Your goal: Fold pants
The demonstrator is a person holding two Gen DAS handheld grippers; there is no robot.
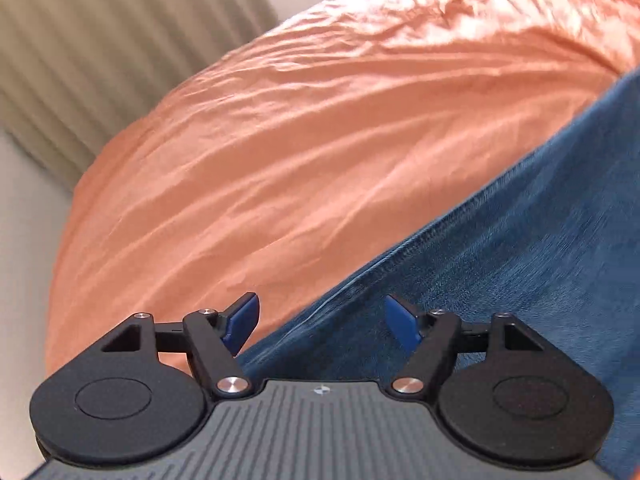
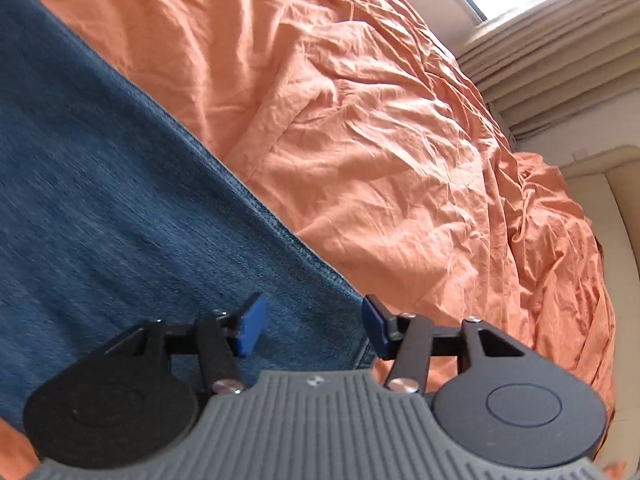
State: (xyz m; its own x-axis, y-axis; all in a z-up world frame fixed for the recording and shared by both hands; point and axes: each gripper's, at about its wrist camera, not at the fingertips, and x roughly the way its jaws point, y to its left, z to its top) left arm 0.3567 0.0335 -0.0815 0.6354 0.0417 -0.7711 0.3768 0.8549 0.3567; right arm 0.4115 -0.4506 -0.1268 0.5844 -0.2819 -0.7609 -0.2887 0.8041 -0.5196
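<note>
Blue denim pants (image 1: 520,264) lie flat on an orange bedsheet (image 1: 280,140). In the left wrist view they fill the lower right, and their stitched edge runs diagonally between my fingers. My left gripper (image 1: 320,320) is open and empty, low over that edge. In the right wrist view the pants (image 2: 100,200) fill the left side on the sheet (image 2: 380,140). My right gripper (image 2: 314,326) is open and empty over the pants' other edge, near a corner of the fabric.
Beige curtains (image 1: 80,60) hang beyond the bed's far side, and they also show in the right wrist view (image 2: 560,60). A pale padded bed frame (image 2: 616,220) borders the sheet at the right. The sheet is wrinkled all over.
</note>
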